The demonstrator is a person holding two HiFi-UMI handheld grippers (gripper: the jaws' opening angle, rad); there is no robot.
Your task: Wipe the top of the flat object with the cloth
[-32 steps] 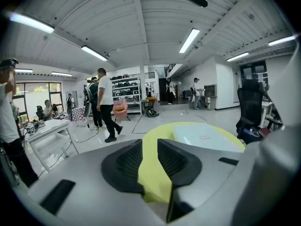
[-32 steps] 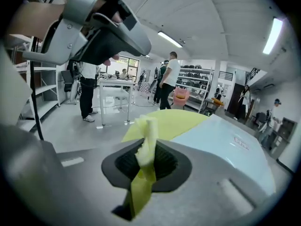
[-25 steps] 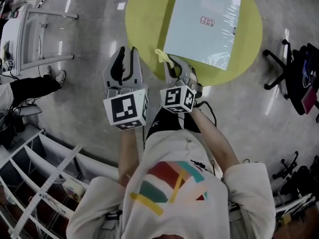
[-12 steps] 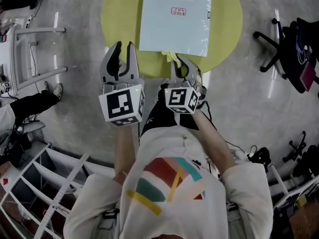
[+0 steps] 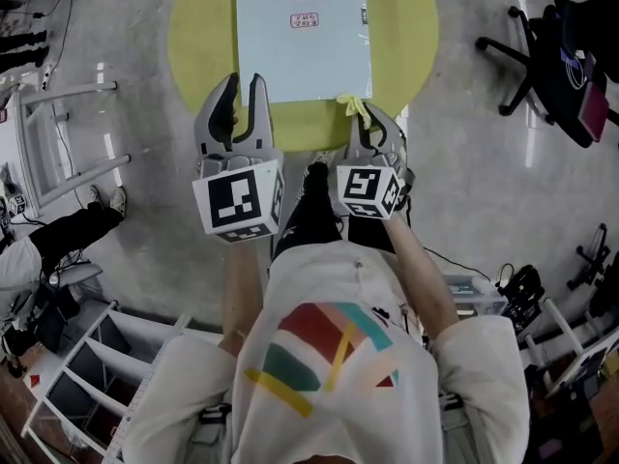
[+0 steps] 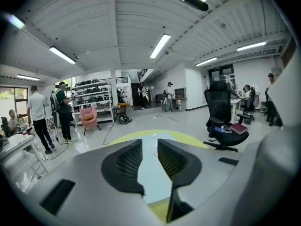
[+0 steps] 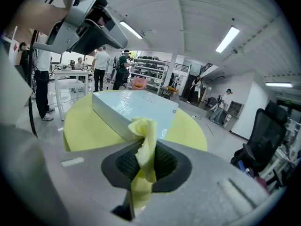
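Since a second ago the round yellow surface point(image 5: 201, 39) and the pale blue box point(image 5: 300, 42) on it have slid from the upper right of the head view to the top centre. The box now lies square to the frame, and both grippers have come up to its near edge.

The right gripper point(image 5: 368, 126) is clamped on a twisted yellow cloth point(image 5: 350, 105), whose free end pokes forward just at the box's near right corner; I cannot tell whether it touches. The left gripper point(image 5: 242, 92) hovers at the near left corner, jaws apart with nothing between them.

Judging by this, the approach is nearly over and wiping has not begun. The next move calls for lowering the cloth onto the top of the box and sweeping it toward the upper frame, perhaps with the left gripper steadying the box.
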